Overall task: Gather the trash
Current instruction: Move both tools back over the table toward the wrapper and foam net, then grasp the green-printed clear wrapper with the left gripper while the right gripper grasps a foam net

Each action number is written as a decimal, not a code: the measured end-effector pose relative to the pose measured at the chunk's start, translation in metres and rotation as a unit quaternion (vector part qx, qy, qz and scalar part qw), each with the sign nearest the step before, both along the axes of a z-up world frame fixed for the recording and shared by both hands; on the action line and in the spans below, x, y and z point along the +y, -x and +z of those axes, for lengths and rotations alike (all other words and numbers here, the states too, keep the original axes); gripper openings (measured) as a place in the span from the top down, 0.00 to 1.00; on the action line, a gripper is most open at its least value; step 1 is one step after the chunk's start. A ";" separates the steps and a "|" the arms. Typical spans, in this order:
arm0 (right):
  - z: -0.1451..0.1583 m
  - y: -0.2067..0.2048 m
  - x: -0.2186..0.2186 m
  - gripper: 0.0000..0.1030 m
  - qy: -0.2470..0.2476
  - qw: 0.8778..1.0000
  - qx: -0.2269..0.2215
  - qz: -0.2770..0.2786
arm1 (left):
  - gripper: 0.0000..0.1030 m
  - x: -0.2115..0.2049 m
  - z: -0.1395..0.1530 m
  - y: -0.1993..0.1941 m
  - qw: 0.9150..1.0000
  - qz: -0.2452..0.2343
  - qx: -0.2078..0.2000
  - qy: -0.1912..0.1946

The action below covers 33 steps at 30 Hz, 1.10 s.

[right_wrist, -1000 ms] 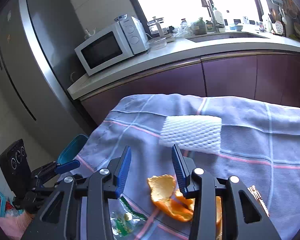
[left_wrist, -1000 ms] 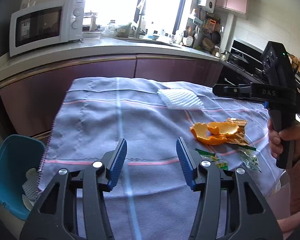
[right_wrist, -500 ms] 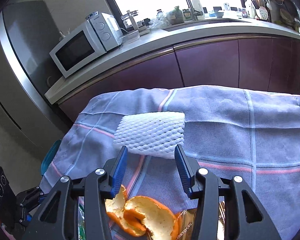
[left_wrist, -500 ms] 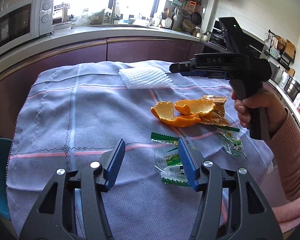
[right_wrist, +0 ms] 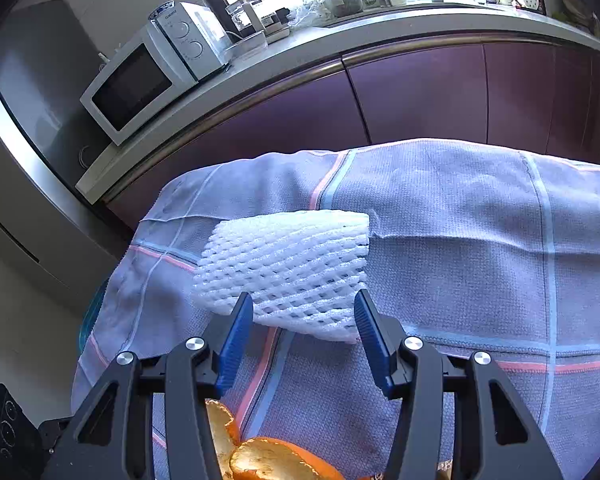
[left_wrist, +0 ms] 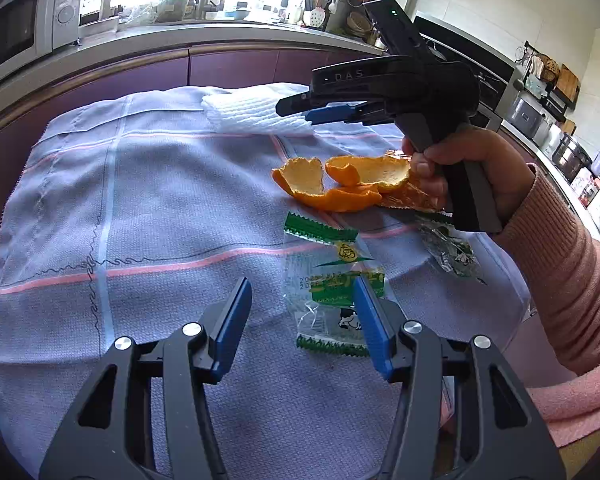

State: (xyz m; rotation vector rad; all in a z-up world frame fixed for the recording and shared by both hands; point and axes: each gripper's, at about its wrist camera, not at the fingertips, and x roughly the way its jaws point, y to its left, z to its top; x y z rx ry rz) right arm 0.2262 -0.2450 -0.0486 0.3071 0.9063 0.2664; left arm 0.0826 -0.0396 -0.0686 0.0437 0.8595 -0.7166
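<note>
trash lies scattered on a lilac checked cloth (left_wrist: 148,208) – orange peel (left_wrist: 331,188) mid-table, a clear green-edged wrapper (left_wrist: 331,280) nearer, a crumpled wrapper (left_wrist: 447,248) to its right, a white foam fruit net (right_wrist: 288,268) at the far side. the left gripper (left_wrist: 301,292) stands half spread and empty, its right finger over the green-edged wrapper. the right gripper (right_wrist: 303,304) hangs over the net's near edge – its jaws have just been opening, nothing clamped. a hand (left_wrist: 471,168) in a pink sleeve (left_wrist: 571,276) holds it.
</note>
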 end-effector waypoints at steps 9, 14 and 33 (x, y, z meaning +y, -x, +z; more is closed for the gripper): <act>-0.005 0.000 0.001 0.70 0.008 1.000 0.008 -0.006 | 0.67 0.004 -0.003 0.002 1.000 -0.005 0.017 0.019; -0.004 -0.002 -0.002 0.56 0.009 1.000 0.005 -0.016 | 0.64 0.007 -0.002 0.004 1.000 0.001 0.017 0.020; 0.023 0.029 0.010 0.96 0.002 0.998 -0.059 0.023 | 0.85 0.014 0.008 0.013 0.999 0.009 0.003 0.031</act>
